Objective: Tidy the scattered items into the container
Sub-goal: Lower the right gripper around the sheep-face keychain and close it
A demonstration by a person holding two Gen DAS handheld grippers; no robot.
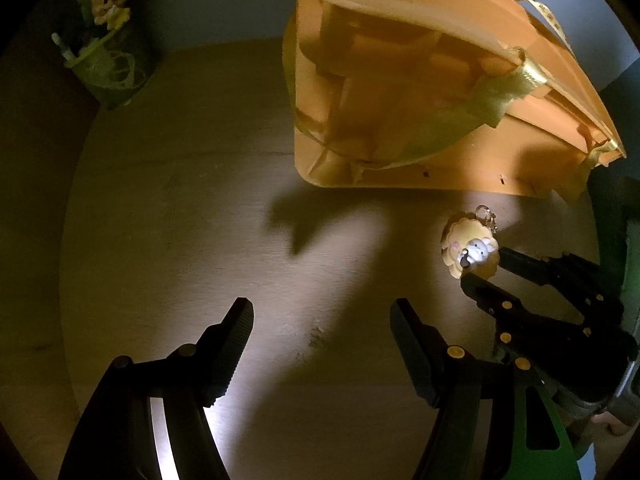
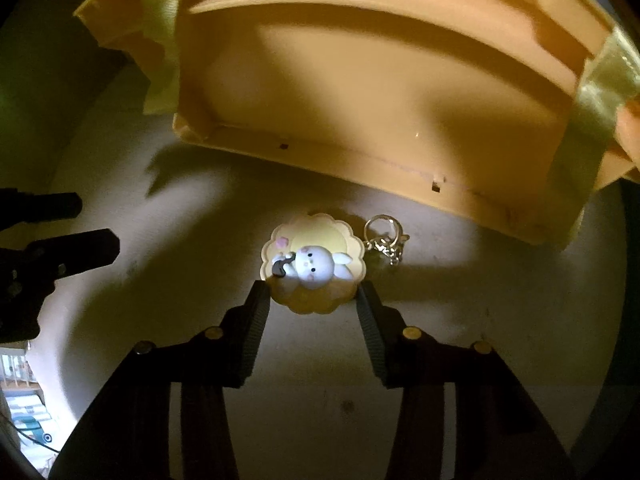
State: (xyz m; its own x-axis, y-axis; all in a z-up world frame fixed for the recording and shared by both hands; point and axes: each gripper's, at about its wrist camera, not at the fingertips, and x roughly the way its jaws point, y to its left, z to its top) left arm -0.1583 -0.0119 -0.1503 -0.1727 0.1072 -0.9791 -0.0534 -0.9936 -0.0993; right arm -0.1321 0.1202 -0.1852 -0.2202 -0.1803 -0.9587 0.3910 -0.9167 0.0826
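A yellow flower-shaped keychain with a white bunny [image 2: 314,264] and a metal ring [image 2: 384,240] lies on the round wooden table, just in front of the orange container [image 2: 360,80]. My right gripper [image 2: 312,292] has its fingertips on both sides of the keychain's near edge, closed against it. In the left wrist view the keychain [image 1: 472,250] sits at the right with the right gripper [image 1: 486,266] around it. My left gripper [image 1: 322,312] is open and empty above the bare table, left of the keychain. The container [image 1: 420,100] stands beyond it.
A green cup with a small figure and a toothbrush [image 1: 108,52] stands at the table's far left. The container's corners carry yellow tape [image 1: 516,80]. The table's curved edge [image 1: 68,240] runs down the left. The left gripper's fingers [image 2: 72,248] show at the left of the right wrist view.
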